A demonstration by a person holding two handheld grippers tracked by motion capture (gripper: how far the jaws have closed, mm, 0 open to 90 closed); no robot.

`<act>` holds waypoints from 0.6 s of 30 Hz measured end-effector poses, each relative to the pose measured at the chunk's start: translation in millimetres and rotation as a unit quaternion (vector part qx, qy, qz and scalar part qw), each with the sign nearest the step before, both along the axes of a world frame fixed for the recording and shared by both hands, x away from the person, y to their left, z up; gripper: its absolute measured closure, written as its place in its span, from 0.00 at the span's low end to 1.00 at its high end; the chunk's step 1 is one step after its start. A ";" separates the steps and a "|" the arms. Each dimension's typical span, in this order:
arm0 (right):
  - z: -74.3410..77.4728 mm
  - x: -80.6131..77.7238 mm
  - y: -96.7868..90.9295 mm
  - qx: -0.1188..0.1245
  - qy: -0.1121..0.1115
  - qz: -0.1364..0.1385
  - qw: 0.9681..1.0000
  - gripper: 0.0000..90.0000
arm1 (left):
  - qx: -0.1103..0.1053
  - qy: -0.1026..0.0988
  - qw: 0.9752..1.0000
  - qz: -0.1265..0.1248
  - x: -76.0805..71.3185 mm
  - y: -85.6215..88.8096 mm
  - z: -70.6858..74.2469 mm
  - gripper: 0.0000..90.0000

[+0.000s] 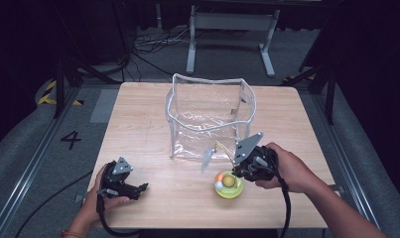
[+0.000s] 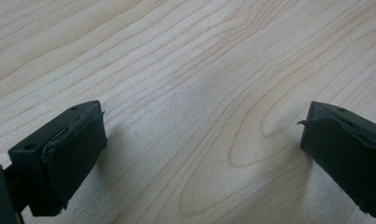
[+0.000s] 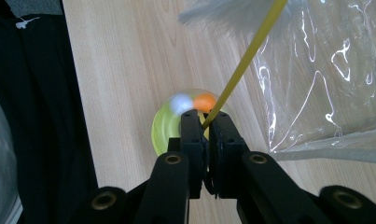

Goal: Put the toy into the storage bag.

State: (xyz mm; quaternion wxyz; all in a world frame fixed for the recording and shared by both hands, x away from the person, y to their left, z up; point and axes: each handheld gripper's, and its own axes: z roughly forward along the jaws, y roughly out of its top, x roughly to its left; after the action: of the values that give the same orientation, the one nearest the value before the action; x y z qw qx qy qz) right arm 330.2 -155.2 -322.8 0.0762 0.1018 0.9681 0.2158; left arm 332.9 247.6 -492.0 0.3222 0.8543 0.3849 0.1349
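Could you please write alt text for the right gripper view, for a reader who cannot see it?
The right claw is shut on a thin yellow stick tipped with a white feather, above a yellow-green toy holding white and orange balls. A clear plastic bag sits at right on the wooden table.

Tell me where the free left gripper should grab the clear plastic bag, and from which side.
Grip the white-trimmed top rim of the clear plastic bag at its left wall, coming from above. The bag stands open and upright, so that thin rim fits between the left gripper's open fingers.
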 end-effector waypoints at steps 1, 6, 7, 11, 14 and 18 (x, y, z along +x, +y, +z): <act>0.4 0.1 -0.1 -0.002 0.001 0.004 1.000 0.97 | 0.000 0.000 1.000 0.000 0.0 0.0 0.0 0.01; 0.7 -0.7 1.3 -0.003 0.005 0.012 1.000 0.97 | 0.000 0.000 1.000 0.000 0.0 0.0 0.0 0.01; 0.8 -0.8 1.7 -0.003 0.005 0.012 1.000 0.96 | -0.001 0.000 1.000 0.000 0.0 -0.1 -0.1 0.01; 0.5 0.4 4.8 -0.001 0.004 -0.001 1.000 0.80 | 0.000 0.000 1.000 0.000 0.0 0.0 0.0 0.01; -0.1 -0.6 9.3 -0.009 0.003 0.004 1.000 0.84 | 0.000 0.000 1.000 0.000 0.0 0.0 0.0 0.01; 3.7 -1.8 13.9 -0.021 -0.005 0.009 1.000 0.96 | 0.000 0.000 1.000 0.000 0.0 0.0 0.0 0.01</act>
State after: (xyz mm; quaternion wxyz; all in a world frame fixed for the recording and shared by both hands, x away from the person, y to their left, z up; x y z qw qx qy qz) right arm 328.4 -141.3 -319.0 0.0814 0.0902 0.9729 0.1969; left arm 332.9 247.6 -491.9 0.3219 0.8544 0.3848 0.1352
